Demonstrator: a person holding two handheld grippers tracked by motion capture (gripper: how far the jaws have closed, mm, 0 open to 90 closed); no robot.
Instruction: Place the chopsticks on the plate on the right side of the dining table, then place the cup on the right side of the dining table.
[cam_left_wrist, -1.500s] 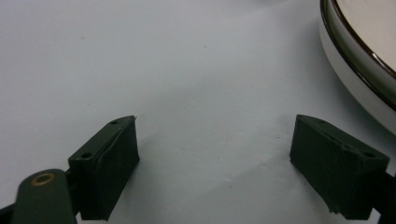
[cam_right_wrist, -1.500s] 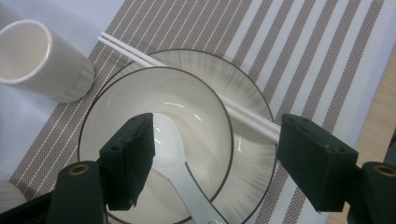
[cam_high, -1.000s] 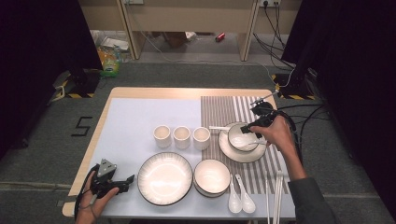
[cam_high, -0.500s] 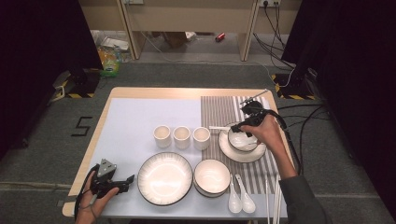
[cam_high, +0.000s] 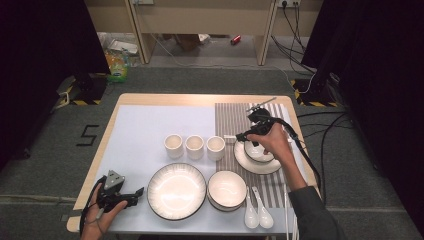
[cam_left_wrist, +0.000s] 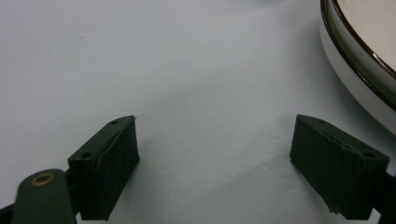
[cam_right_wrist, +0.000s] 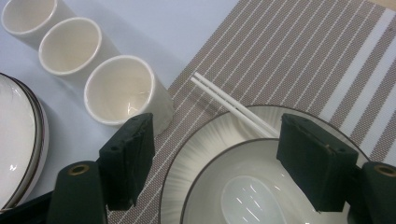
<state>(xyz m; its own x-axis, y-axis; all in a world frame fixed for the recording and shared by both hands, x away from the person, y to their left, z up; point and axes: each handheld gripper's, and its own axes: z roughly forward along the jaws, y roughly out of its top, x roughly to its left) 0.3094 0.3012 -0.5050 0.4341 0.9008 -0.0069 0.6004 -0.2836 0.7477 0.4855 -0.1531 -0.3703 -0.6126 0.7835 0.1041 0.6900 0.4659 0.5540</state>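
the right gripper (cam_high: 245, 136) hangs over the far-right place setting, jaws apart with nothing between them. from its own camera the gap frames the near rim of a small bowl (cam_right_wrist: 243, 186) that sits on a ribbed plate (cam_right_wrist: 205, 140), and a white spoon (cam_right_wrist: 250, 203) lies inside that bowl. a pair of white chopsticks (cam_right_wrist: 233, 108) rests with one end on the plate's rim and the other out on the striped mat (cam_right_wrist: 303, 60), pointing toward the nearest of three cups (cam_right_wrist: 123, 93). my guess is the chopsticks are what the jaws are lining up on, since they lie just ahead of the tips, though the bowl's rim is as close.

the setting looks half laid: bowl on plate on mat, the way a finished place would be, while the rest waits in a row on the bare cloth. in the high view the cups (cam_high: 195, 146) stand in a line left of the mat, and nearer the person sit a big plate (cam_high: 176, 191), a stacked bowl (cam_high: 227, 190) and two more spoons (cam_high: 257, 214).

the left gripper (cam_high: 131, 196) rests low on the table (cam_high: 140, 125) by the near-left corner, jaws wide and empty, the big plate's edge (cam_left_wrist: 359, 70) just to one side. it seems parked out of the way.
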